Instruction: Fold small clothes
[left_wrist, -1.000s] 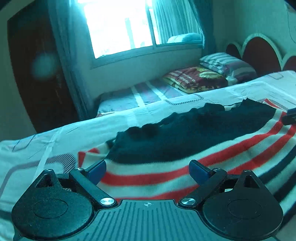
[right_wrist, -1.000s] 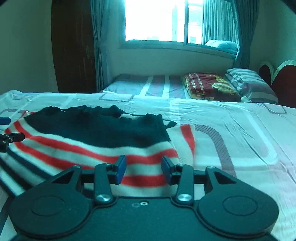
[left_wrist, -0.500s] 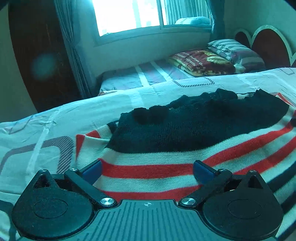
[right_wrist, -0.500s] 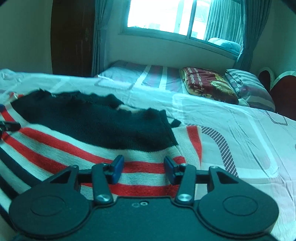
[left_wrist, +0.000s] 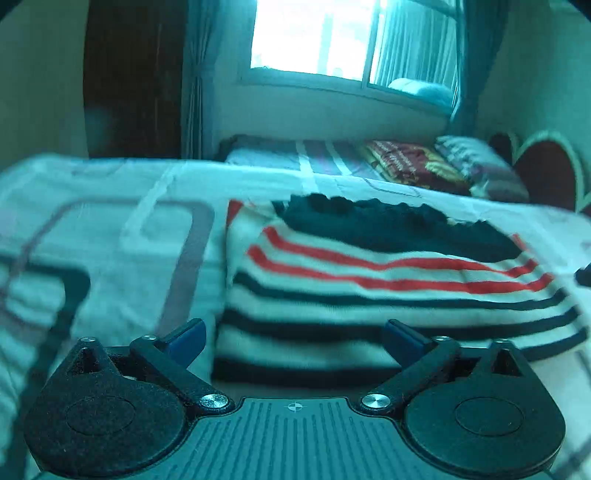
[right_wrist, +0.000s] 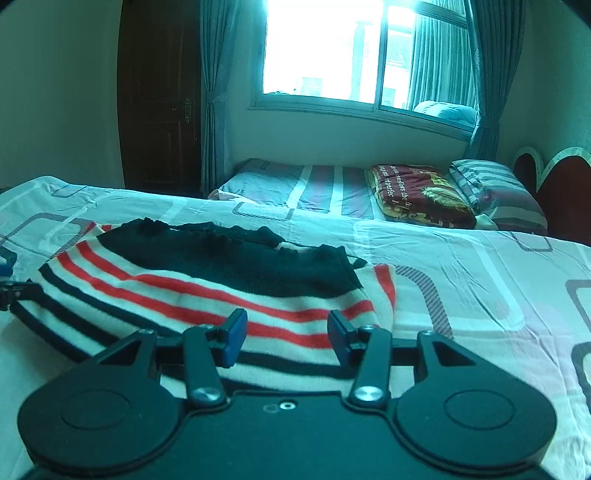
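A knitted striped sweater with a dark ribbed top lies mid-frame on the smooth patterned sheet. Left gripper and right gripper both gape, empty.

Patterned bed sheet; striped sweater lying flat.
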